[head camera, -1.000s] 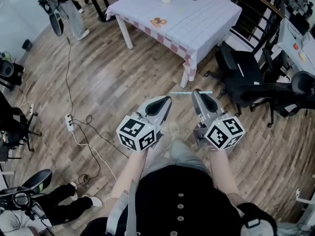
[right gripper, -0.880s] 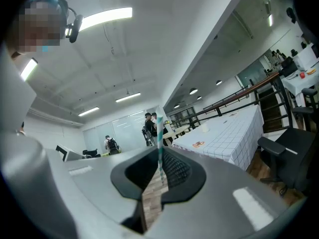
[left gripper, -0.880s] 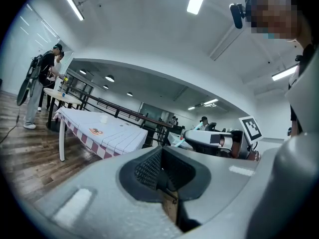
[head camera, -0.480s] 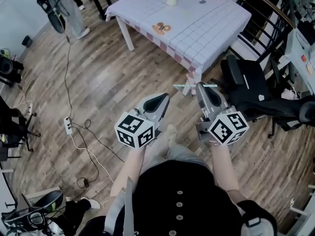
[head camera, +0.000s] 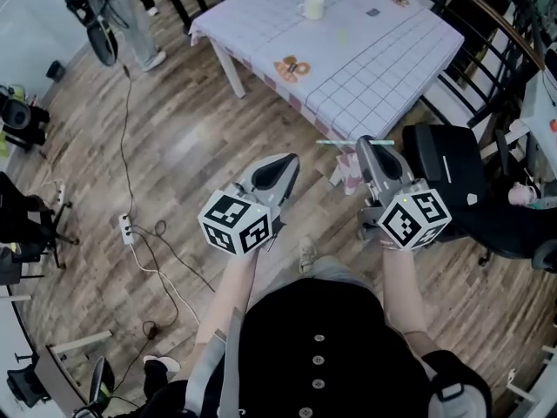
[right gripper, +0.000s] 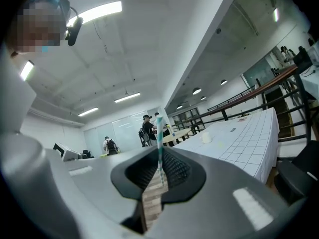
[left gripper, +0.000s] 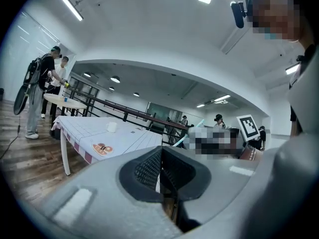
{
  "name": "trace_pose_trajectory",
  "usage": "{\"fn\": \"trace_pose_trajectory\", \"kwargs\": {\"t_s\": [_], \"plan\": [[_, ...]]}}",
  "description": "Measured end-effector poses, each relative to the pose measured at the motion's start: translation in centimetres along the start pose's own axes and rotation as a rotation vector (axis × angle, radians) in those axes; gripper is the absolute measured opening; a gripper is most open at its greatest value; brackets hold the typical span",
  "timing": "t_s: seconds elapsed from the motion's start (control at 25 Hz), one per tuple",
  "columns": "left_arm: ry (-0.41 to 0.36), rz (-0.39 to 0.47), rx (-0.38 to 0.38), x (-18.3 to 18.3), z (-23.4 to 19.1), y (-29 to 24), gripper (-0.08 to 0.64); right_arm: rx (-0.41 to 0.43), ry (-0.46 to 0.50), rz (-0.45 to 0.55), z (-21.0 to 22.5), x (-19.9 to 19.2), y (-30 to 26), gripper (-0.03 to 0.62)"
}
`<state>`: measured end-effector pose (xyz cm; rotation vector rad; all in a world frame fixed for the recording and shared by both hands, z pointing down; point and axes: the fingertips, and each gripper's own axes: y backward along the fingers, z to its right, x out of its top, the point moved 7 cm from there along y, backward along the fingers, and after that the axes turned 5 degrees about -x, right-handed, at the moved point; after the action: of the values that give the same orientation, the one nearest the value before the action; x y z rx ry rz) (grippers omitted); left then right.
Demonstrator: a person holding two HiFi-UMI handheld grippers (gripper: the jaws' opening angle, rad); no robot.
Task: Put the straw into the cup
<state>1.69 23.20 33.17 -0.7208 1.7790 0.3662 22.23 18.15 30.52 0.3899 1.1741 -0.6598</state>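
A white cup (head camera: 312, 8) stands at the far side of a table (head camera: 383, 68) with a checked white cloth; the same cup (left gripper: 112, 127) (right gripper: 206, 137) shows small in both gripper views. My right gripper (head camera: 372, 148) (right gripper: 159, 166) is shut on a teal-and-white striped straw (head camera: 341, 142) (right gripper: 159, 143), which lies crosswise in the jaws, short of the table's near corner. The left gripper (head camera: 277, 171) (left gripper: 160, 158) hovers beside it over the wooden floor, shut and holding nothing. Both are well short of the cup.
A black office chair (head camera: 448, 168) stands right of the right gripper, by the table's corner. A power strip with cables (head camera: 126, 226) lies on the floor at left. A round printed mat (head camera: 291, 66) sits near the table's front edge. People stand at the back left (head camera: 113, 7).
Both grippers have advanced together toward the table, which now sits nearer and lower in the head view. The straw stays clamped in the right gripper.
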Motion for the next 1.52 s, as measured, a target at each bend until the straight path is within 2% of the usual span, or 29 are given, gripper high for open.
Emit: {"fn": "trace_pose_trajectory", "kwargs": {"t_s": [0.2,0.48,0.92,1.32,1.52], "plan": [[0.023,-0.001,0.024,0.6,-2.4,-1.9,0.002,0.009,-0.005,-0.027,1.9,0.2,-2.7,0.025],[0.037,-0.020,0.018,0.4,-4.2,-4.0,0.002,0.003,0.004,-0.046,3.3,0.1,-4.4,0.025],[0.065,-0.041,0.002,1.0,-10.0,-6.9,0.002,-0.011,0.007,-0.075,4.7,-0.5,-9.8,0.025],[0.056,-0.031,-0.043,4.3,-19.4,-10.7,0.002,-0.023,0.011,-0.054,5.7,0.0,-20.0,0.025],[0.065,-0.011,-0.088,7.1,-23.9,-12.3,0.002,-0.033,0.045,-0.032,5.0,1.5,-24.8,0.025]]}}
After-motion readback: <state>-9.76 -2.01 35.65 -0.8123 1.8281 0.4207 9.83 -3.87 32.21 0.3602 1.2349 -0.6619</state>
